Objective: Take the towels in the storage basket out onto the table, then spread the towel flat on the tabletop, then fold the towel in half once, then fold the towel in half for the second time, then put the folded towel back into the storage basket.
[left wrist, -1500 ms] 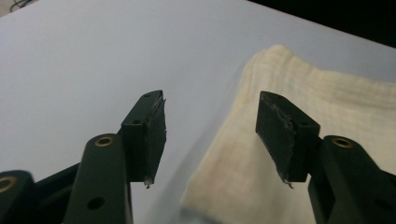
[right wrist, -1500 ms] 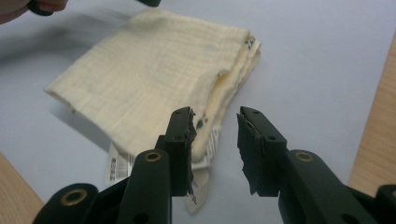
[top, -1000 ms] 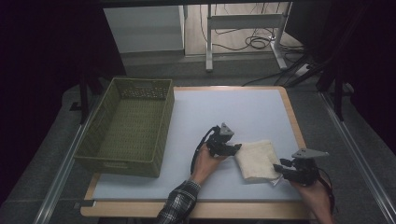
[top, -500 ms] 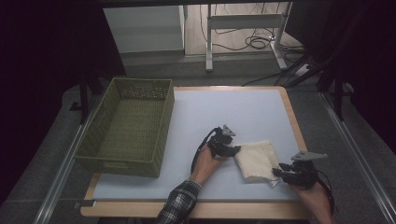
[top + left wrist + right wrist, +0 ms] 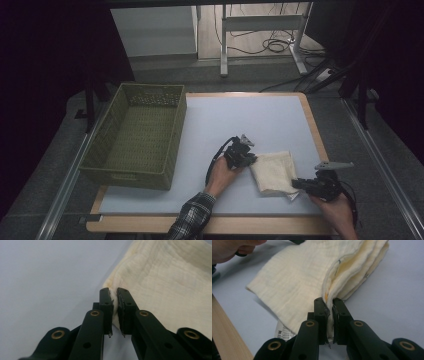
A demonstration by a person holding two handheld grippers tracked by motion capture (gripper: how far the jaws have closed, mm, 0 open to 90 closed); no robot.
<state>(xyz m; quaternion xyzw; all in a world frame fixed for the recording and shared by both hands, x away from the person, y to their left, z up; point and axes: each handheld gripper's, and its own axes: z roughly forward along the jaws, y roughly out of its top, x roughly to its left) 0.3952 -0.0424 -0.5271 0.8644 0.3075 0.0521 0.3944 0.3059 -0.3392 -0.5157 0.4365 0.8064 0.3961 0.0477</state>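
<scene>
Two grippers are clamped on one folded cream cloth [image 5: 272, 171], which lies on the pale table [image 5: 250, 120] near its front-right corner. Left gripper [image 5: 246, 157] is pinched on the cloth's left corner; in the left gripper view the jaws are nearly together w/ a thin fold of fabric [image 5: 160, 285] between them. Right gripper [image 5: 300, 184] is pinched on the front-right edge; in the right gripper view several layers [image 5: 312, 282] are caught between its jaws, and a printed label [image 5: 283, 331] sticks out below. Both sets of jaws have just been closing, cloth between them in each case. Step in hand is judged to be a two-point lift. For it to be done well, both grips should be raised together and level, approx. same speed, so the fold isn't pulled apart; all layers at the right grip should be checked as caught, since loose ones would probably droop. Table's wooden front edge [image 5: 227, 335] lies close to the right gripper, so little room is left that way. Plenty of bare table is open behind and to the left, up to the green basket [image 5: 137, 132], which stands well apart at the left edge.
</scene>
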